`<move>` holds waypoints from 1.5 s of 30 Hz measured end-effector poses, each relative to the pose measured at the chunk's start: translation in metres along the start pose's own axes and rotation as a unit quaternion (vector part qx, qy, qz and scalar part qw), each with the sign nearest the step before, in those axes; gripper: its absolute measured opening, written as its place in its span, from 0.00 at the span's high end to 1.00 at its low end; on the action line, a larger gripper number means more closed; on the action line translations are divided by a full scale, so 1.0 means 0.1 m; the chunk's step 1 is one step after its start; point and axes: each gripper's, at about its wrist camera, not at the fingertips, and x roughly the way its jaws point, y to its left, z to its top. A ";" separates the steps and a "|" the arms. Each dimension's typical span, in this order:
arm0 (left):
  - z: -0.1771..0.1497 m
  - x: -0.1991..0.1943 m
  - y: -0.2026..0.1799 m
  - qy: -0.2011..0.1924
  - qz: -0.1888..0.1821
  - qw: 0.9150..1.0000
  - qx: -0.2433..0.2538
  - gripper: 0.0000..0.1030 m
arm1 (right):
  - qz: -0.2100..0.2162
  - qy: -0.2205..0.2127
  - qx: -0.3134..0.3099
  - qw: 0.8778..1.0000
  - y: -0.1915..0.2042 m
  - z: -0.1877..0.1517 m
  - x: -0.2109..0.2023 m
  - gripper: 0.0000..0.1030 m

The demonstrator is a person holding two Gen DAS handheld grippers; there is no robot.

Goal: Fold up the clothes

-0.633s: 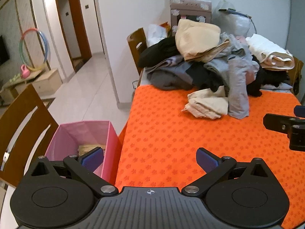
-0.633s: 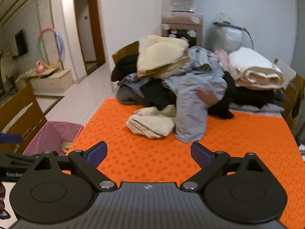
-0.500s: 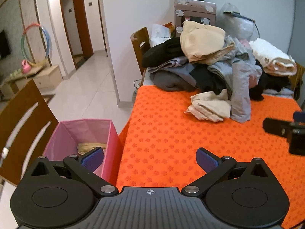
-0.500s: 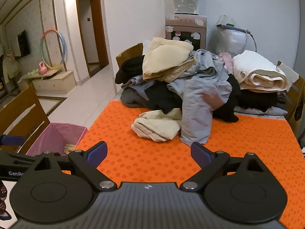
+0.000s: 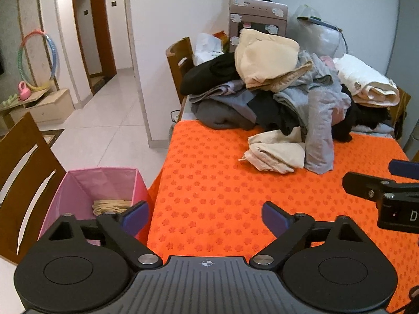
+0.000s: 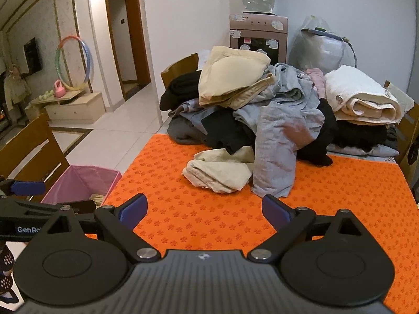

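Note:
A heap of unfolded clothes [image 5: 277, 96] [image 6: 256, 110] lies at the far end of the orange table [image 5: 222, 196] [image 6: 209, 217]. A cream garment [image 5: 272, 151] [image 6: 220, 170] and a grey garment [image 5: 319, 130] [image 6: 277, 151] spill off its front. My left gripper [image 5: 205, 216] is open and empty above the table's near left edge. My right gripper [image 6: 204, 210] is open and empty over the near middle of the table. The right gripper also shows at the right edge of the left wrist view [image 5: 379, 191].
A pink fabric bin [image 5: 86, 191] [image 6: 78, 183] with a folded cream item inside stands on the floor left of the table. Wooden chairs stand at near left [image 5: 21, 178] and far left [image 5: 180, 60]. A water dispenser [image 6: 258, 34] stands behind the heap.
Both grippers have drawn back and risen a little, so the heap sits lower and farther in view. Both stay open and empty.

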 end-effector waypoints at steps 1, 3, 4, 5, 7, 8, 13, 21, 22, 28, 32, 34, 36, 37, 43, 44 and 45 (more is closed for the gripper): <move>0.00 0.02 0.00 0.001 -0.001 1.000 0.002 0.14 | -0.002 -0.001 0.001 1.000 0.00 0.00 0.00 0.06; 0.02 0.05 0.00 0.003 -0.005 1.000 0.004 0.19 | -0.004 -0.001 0.002 1.000 -0.01 0.02 0.02 0.06; 0.02 0.06 0.00 0.003 -0.007 1.000 0.005 0.20 | -0.005 -0.002 0.002 1.000 0.00 0.02 0.03 0.06; 0.03 0.08 0.00 0.003 -0.008 1.000 0.006 0.22 | -0.005 -0.002 0.002 1.000 0.00 0.02 0.04 0.06; 0.05 0.11 0.01 0.005 -0.013 1.000 0.007 0.23 | -0.006 -0.002 0.003 1.000 0.00 0.03 0.05 0.06; 0.05 0.13 0.01 0.006 -0.015 1.000 0.008 0.25 | -0.007 -0.002 0.003 1.000 0.00 0.04 0.06 0.06; 0.08 0.20 0.02 0.011 -0.029 0.999 0.016 0.33 | -0.011 -0.001 0.006 1.000 0.00 0.05 0.09 0.09; 0.10 0.25 0.00 0.013 -0.042 0.999 0.025 0.48 | -0.012 0.005 0.014 1.000 -0.03 0.06 0.15 0.47; 0.09 0.25 0.00 0.013 -0.043 0.999 0.026 0.48 | -0.013 0.007 0.017 1.000 -0.04 0.06 0.16 0.52; 0.11 0.25 -0.02 0.007 -0.047 0.998 0.029 0.33 | -0.012 0.008 0.025 1.000 -0.08 0.06 0.19 0.48; 0.12 0.23 -0.03 0.002 -0.050 0.998 0.031 0.21 | -0.012 0.005 0.026 1.000 -0.07 0.06 0.19 0.29; 0.12 0.23 -0.04 -0.001 -0.051 0.998 0.031 0.16 | -0.012 0.001 0.026 1.000 -0.07 0.06 0.19 0.20; 0.12 0.22 -0.03 -0.002 -0.053 0.998 0.032 0.12 | -0.012 -0.003 0.025 1.000 -0.07 0.06 0.18 0.14; 0.12 0.22 -0.03 -0.002 -0.055 0.998 0.034 0.11 | -0.011 -0.006 0.024 1.000 -0.06 0.07 0.18 0.11; 0.12 0.22 -0.03 -0.001 -0.058 0.998 0.033 0.09 | -0.011 -0.014 0.019 1.000 -0.04 0.07 0.14 0.05; 0.12 0.22 -0.04 -0.002 -0.058 0.998 0.033 0.09 | -0.010 -0.015 0.019 1.000 -0.04 0.07 0.14 0.05; 0.12 0.22 -0.04 -0.002 -0.060 0.998 0.036 0.09 | -0.010 -0.015 0.019 1.000 -0.04 0.07 0.13 0.05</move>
